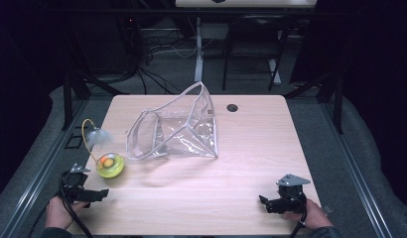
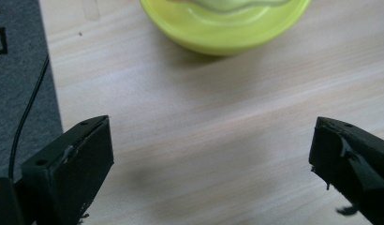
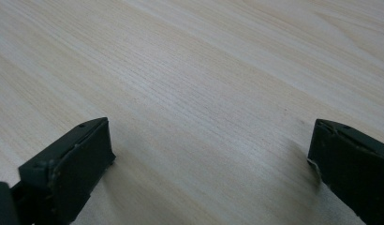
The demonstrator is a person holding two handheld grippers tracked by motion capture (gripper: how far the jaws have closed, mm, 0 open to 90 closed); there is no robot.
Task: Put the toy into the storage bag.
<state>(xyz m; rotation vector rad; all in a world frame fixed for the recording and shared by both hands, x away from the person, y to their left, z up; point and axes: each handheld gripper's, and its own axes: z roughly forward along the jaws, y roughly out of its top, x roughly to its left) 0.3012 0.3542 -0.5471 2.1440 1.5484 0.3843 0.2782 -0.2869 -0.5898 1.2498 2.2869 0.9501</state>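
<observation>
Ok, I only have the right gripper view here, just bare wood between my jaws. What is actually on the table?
Observer: A clear plastic pouch lies at the middle of the table, its mouth open.
Operator: Anything else?
Observer: A small yellow-green dish sits near the left edge, with something orange in it.
Operator: Where is the other tool?
Observer: The left tool is at the near left corner, jaws open, just short of that dish.
Operator: And mine?
Observer: The right tool is at the near right corner, open, well away from the pouch.
</observation>
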